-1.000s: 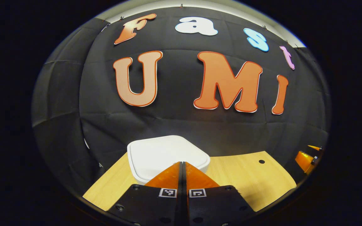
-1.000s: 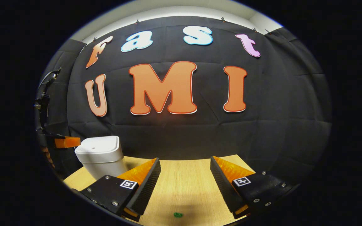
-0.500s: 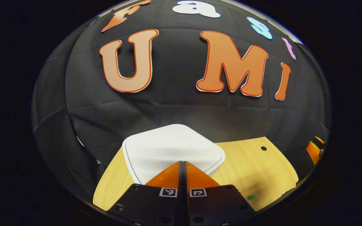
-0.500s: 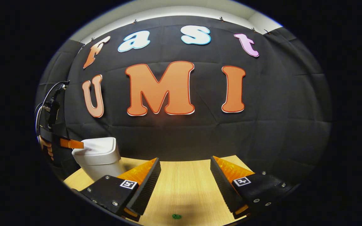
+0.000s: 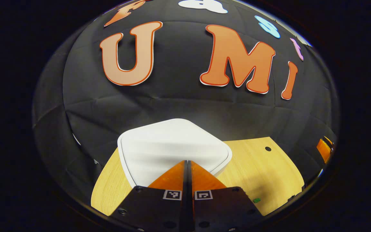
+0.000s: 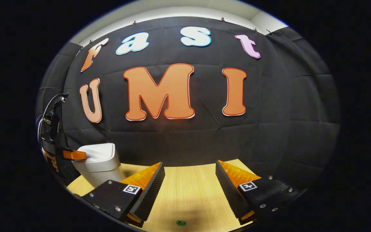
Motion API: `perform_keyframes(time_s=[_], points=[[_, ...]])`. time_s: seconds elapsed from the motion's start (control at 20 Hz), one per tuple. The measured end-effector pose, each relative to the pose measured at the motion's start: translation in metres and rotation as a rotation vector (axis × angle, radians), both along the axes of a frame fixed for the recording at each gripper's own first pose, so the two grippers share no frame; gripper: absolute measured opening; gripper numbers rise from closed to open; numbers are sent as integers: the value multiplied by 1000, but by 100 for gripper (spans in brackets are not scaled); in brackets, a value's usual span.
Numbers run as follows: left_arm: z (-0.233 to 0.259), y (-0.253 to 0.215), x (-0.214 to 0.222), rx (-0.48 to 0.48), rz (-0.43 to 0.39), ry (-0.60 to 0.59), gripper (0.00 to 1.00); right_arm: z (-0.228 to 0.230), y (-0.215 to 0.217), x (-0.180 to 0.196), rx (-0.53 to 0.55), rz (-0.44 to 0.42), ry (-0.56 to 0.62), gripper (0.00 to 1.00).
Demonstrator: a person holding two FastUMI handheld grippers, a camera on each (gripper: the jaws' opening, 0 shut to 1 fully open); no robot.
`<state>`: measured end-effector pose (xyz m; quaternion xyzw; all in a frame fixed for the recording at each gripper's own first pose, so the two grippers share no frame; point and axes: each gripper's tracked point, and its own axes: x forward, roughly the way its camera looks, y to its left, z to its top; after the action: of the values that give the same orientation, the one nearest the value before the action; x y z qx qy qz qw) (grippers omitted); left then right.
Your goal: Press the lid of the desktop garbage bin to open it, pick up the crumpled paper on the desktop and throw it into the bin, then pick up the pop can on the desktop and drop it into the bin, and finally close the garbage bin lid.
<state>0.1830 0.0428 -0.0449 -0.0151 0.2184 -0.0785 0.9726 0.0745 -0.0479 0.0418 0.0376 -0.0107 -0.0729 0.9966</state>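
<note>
White plastic desktop bin [image 6: 99,162], lid [image 5: 172,145] down, on pale wooden tabletop [image 5: 262,174].
Left gripper [image 5: 187,162]: fingers together, tips over lid's near edge. Right gripper [image 6: 188,178]: fingers apart, empty, above tabletop.

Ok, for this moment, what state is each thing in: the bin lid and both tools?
Bin lid: closed, flat on the bin.
Left tool: shut, empty, tip over the lid's near edge; contact can't be told.
Right tool: open, empty, above the table.
</note>
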Motion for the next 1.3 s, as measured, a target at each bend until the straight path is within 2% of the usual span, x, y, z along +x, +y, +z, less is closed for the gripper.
perform_keyframes(time_s=[0.15, 0.3, 0.5, 0.6, 0.9, 1.05, 1.1, 1.15, 1.3], points=[[5, -2, 1, 42, -24, -17, 0, 2, 5, -5, -10, 12, -1, 95], [27, -1, -8, 17, -4, -65, 0, 7, -2, -8, -9, -2, -11, 95], [96, 0, -27, -35, 37, -238, 0, 13, -6, -10, -16, -20, -22, 95], [115, -3, -39, -63, 51, -284, 0, 14, -4, -11, -22, -13, -27, 95], [130, 6, -70, -120, 136, -359, 0, 10, 4, -15, -14, 14, -25, 95], [130, 5, -77, -119, 134, -374, 23, 11, 3, -17, -12, 9, -29, 95], [130, 3, -78, -117, 126, -375, 24, 11, 2, -18, -8, 10, -36, 95], [130, 3, -79, -117, 129, -379, 32, 13, 5, -18, 5, 19, -41, 95], [129, 0, -80, -133, 125, -388, 36, 14, 8, -17, 40, 37, -46, 95]])
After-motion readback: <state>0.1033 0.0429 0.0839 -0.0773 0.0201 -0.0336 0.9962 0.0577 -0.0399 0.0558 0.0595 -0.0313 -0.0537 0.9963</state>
